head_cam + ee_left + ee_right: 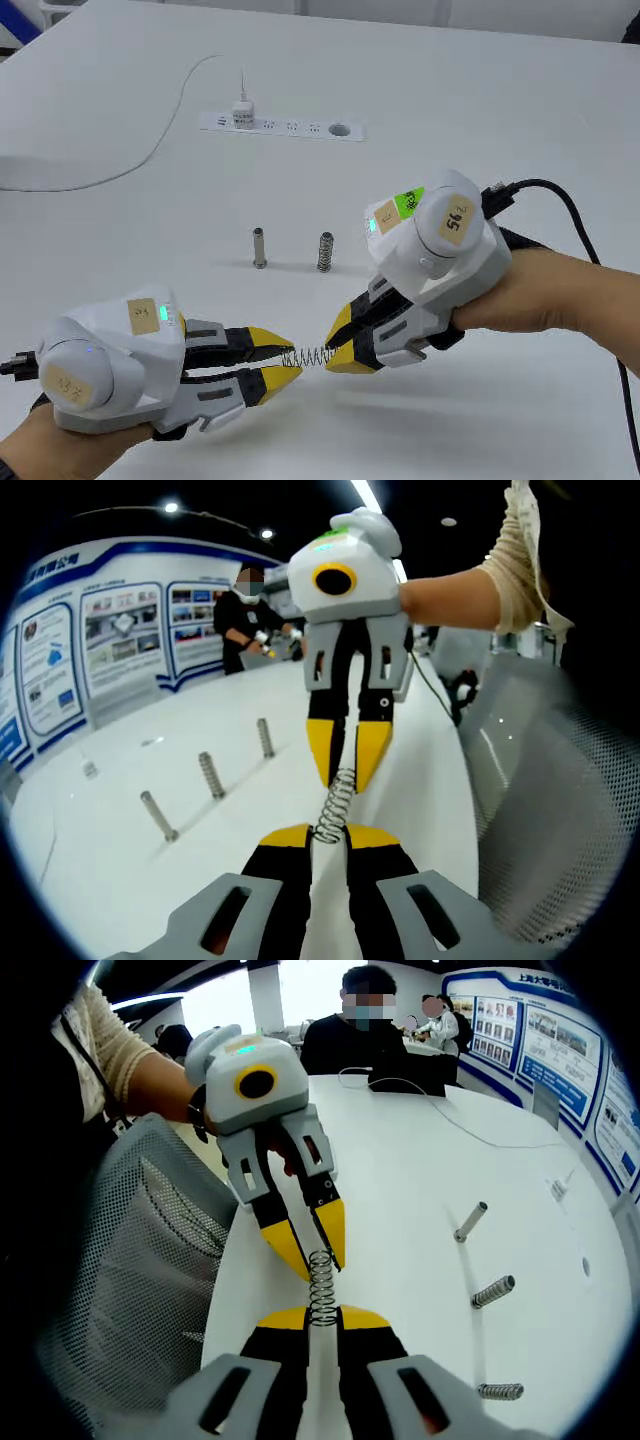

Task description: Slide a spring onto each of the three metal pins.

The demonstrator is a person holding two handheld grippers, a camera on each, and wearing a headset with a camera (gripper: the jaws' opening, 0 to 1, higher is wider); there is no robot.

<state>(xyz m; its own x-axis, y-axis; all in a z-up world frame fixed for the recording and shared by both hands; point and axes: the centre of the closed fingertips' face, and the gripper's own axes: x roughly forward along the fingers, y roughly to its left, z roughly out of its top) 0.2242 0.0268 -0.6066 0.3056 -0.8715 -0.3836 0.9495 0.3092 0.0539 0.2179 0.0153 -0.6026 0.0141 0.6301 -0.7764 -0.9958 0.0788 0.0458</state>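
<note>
Left gripper (pixel 292 361), right gripper (pixel 333 351) — spring (pixel 308 355) bridges them, seemingly pinched by both.

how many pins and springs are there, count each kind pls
metal pins: 3
springs on pins: 2
held spring, gripped at its ends by the left claw and right claw: 1
total: 6

The spring (pixel 308 354) is bright metal wire and the bare pin (pixel 260 248) is dull grey metal. The left hand-held gripper (pixel 296 360) and right hand-held gripper (pixel 330 356) have smooth white plastic shells. The bench (pixel 450 90) is matt white.
</note>
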